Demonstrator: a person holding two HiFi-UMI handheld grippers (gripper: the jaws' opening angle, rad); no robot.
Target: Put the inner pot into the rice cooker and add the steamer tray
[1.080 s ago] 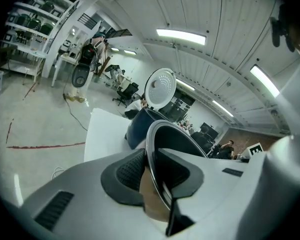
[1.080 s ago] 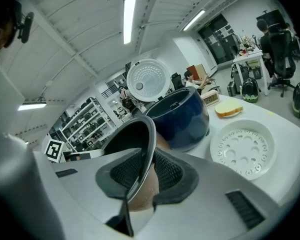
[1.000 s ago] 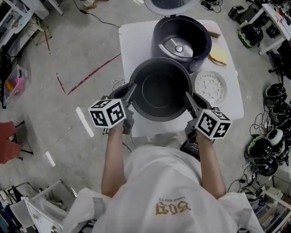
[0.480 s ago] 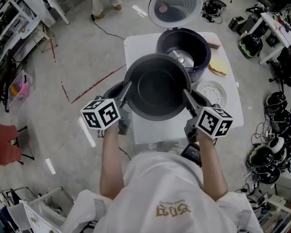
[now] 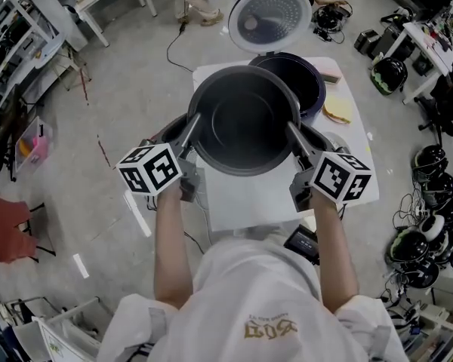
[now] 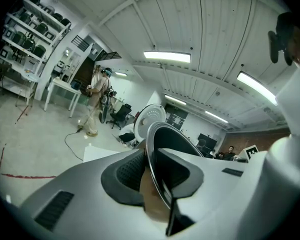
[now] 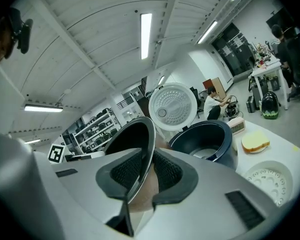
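The dark inner pot (image 5: pixel 244 119) hangs in the air above the white table (image 5: pixel 257 198), its far edge overlapping the rice cooker (image 5: pixel 306 81). My left gripper (image 5: pixel 194 121) is shut on the pot's left rim (image 6: pixel 157 174). My right gripper (image 5: pixel 291 129) is shut on the right rim (image 7: pixel 140 169). The cooker body (image 7: pixel 205 141) stands empty with its round lid (image 5: pixel 266 17) swung up behind it. The white perforated steamer tray (image 7: pixel 270 181) lies on the table right of the cooker; in the head view my right gripper mostly hides it.
A yellow sponge (image 5: pixel 336 110) and a pinkish box (image 5: pixel 332 70) lie at the table's right side. Helmets and cables (image 5: pixel 415 232) crowd the floor on the right. A person (image 6: pixel 96 101) stands by a table far behind, and shelving lines the left wall.
Both grippers have risen with the pot and carried it away from me, from above the table's front to partly over the cooker.
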